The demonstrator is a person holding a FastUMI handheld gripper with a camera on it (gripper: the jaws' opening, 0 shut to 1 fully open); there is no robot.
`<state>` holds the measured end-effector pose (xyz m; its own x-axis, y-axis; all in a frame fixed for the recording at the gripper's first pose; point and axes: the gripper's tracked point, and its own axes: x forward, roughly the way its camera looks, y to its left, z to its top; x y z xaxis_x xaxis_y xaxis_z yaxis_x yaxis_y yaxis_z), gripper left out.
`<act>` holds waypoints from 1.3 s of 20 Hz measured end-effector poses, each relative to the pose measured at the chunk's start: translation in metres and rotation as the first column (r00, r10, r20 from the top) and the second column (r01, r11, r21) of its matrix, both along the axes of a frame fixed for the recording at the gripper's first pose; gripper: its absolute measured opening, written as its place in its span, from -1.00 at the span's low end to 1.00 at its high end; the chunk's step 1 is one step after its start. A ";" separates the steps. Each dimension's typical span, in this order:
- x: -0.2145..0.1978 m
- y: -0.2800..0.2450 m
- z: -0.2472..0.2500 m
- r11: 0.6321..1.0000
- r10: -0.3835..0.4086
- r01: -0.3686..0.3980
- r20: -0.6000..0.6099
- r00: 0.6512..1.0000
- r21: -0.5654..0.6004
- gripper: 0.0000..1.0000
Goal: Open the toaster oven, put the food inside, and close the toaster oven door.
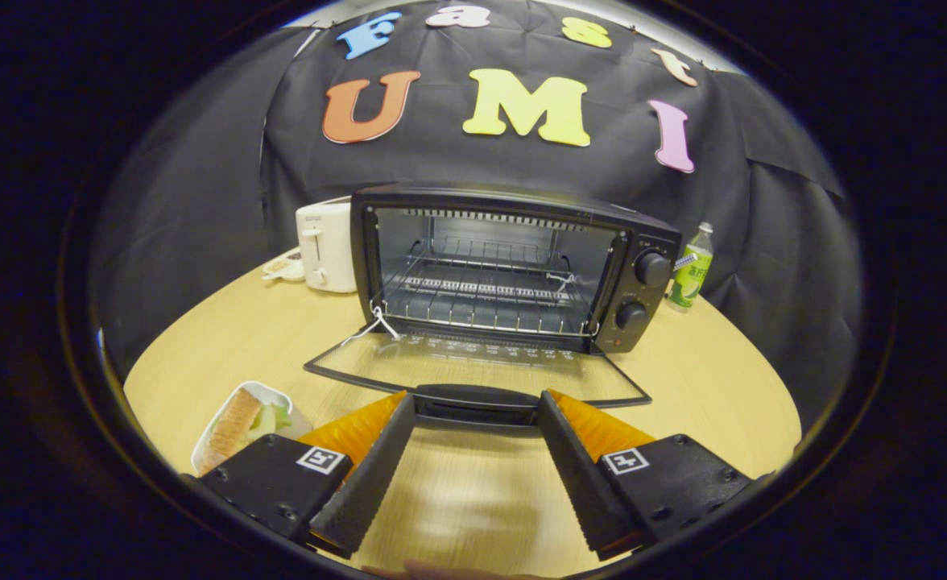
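A white pop-up toaster [326, 246] stands on the round wooden table [707, 387], with a small white dish [283, 267] just beside it. On the table's opposite side, 1 green-labelled plastic bottle [692, 275] stands upright. Black cloth [200, 201] hangs as the booth's wall behind them.

Dim, warm overhead light; soft glare on the table [707, 379]; strong fisheye bending at the edges.
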<state>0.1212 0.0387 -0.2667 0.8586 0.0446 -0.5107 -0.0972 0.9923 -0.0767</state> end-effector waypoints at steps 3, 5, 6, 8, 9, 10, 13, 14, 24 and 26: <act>-0.002 -0.001 -0.005 0.999 0.002 -0.001 -0.025 1.000 0.053 1.00; -0.003 -0.001 -0.020 0.995 -0.006 0.014 -0.090 0.996 0.094 1.00; -0.003 -0.001 -0.027 0.993 -0.011 0.025 -0.127 0.992 0.112 1.00; 0.000 -0.001 -0.016 0.991 -0.012 0.025 -0.097 0.995 0.128 1.00; -0.005 0.002 -0.016 0.992 0.003 0.009 -0.095 0.995 0.128 0.96; -0.008 0.004 -0.014 0.991 0.015 -0.001 -0.103 0.995 0.132 0.96; -0.022 0.016 -0.003 0.977 0.062 -0.033 -0.132 0.989 0.211 0.95; -0.025 0.021 0.005 0.969 0.086 -0.051 -0.134 0.987 0.243 0.95; -0.083 0.085 0.052 0.796 0.322 -0.044 -0.361 0.875 0.604 0.98; -0.091 0.097 0.049 0.777 0.374 -0.040 -0.408 0.833 0.629 0.93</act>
